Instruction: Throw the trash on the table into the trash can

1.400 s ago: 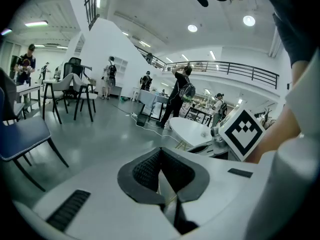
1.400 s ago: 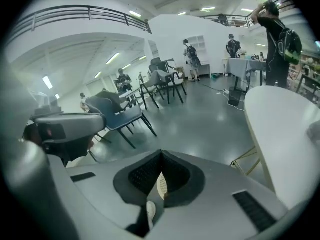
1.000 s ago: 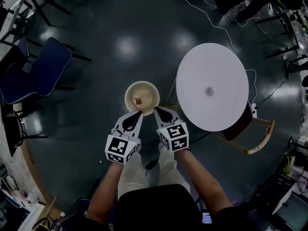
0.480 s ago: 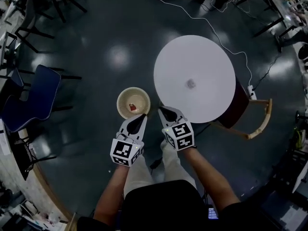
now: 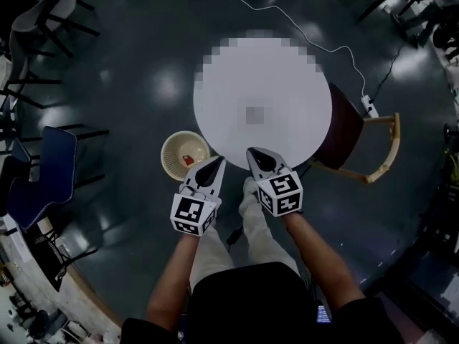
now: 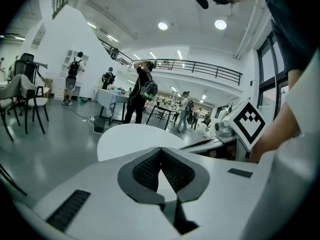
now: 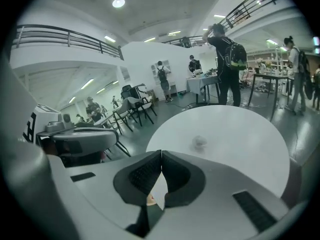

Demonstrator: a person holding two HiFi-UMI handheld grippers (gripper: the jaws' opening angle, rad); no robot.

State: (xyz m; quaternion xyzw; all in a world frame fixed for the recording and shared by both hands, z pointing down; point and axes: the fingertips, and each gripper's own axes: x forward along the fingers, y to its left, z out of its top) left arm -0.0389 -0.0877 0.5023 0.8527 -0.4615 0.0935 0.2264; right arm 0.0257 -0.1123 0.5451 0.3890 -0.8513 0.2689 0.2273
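A small crumpled grey wad of trash lies near the middle of the round white table; in the right gripper view the wad rests on the tabletop well ahead of the jaws. The cream trash can stands on the floor left of the table, with a red scrap inside. My left gripper is shut and empty between can and table. My right gripper is shut and empty, its tip at the table's near edge. The left gripper view shows shut pads and the table ahead.
A wooden chair with a dark red seat stands at the table's right. A blue chair and dark chairs are at the left. A white cable runs over the dark floor to a power strip. People stand behind the table.
Both grippers have moved away from above the trash can to the table's near edge, side by side. Both stay shut. The can now lies left of the left gripper.
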